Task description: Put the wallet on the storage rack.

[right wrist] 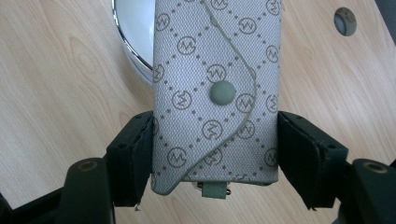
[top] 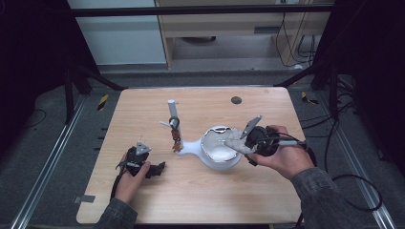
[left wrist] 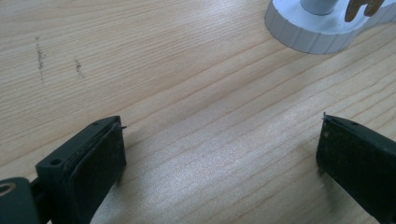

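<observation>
Key pouch (right wrist: 215,100), grey fabric printed with a diamond pattern of small round logos, sits clamped between the two black jaws of the right gripper (right wrist: 215,156); its flap is fastened by a single grey snap, and a small tab with a metal ring pokes out at its lower end; in the high view the pouch (top: 237,141) is held over the right rim of a white bowl (top: 219,160), toward the right side of the counter (top: 200,195); the bowl has a shiny chrome-edged rim and is joined by a white neck to a round white base, from which a white post (top: 172,114) rises near the middle of the counter; a bunch of keys (top: 175,138) hangs on the post, just beside the bowl's left side; the right hand (top: 282,160) wraps around the right gripper's (top: 250,138) body, with a cable trailing off toward the right edge; the left gripper (top: 160,167) lies low near the front left part of the counter, held by the left hand (top: 131,181); its jaws stand wide apart with nothing between them, bare wood under them in the left gripper view (left wrist: 219,154); the white ribbed base (left wrist: 317,28) shows beyond them; a small dark round disc (top: 236,100) lies near the back edge of the counter, well apart from everything else.
</observation>
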`<state>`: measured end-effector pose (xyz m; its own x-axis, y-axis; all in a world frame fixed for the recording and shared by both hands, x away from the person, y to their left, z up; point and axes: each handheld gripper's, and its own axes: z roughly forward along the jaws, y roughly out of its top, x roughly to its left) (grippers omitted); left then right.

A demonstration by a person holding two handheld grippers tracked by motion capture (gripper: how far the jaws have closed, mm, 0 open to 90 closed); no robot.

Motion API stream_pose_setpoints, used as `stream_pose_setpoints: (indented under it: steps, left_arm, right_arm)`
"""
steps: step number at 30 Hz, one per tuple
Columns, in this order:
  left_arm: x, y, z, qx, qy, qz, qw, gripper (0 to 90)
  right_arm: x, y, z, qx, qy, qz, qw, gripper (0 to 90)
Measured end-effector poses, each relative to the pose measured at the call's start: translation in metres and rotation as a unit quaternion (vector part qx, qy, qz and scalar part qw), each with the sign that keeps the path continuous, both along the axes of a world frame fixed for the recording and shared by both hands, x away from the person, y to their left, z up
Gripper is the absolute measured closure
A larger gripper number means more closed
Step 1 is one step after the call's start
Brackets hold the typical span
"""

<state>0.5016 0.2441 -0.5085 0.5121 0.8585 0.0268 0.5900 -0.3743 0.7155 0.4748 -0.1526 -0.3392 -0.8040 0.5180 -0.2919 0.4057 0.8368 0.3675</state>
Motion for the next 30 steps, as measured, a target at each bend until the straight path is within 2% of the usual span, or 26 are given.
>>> stream_pose_setpoints:
  steps: [14, 30]
  left_arm:
    - [0.000, 0.000, 0.000, 0.000, 0.000, -0.001, 1.0000, 0.7]
    - [0.000, -0.001, 0.000, 0.000, 0.001, -0.003, 1.0000, 0.4]
  right_arm:
    - [0.005, 0.024, -0.013, -0.034, 0.009, 0.027, 0.9990, 31.1]
    - [0.011, 0.037, -0.020, -0.042, 0.022, 0.030, 0.9984, 31.1]
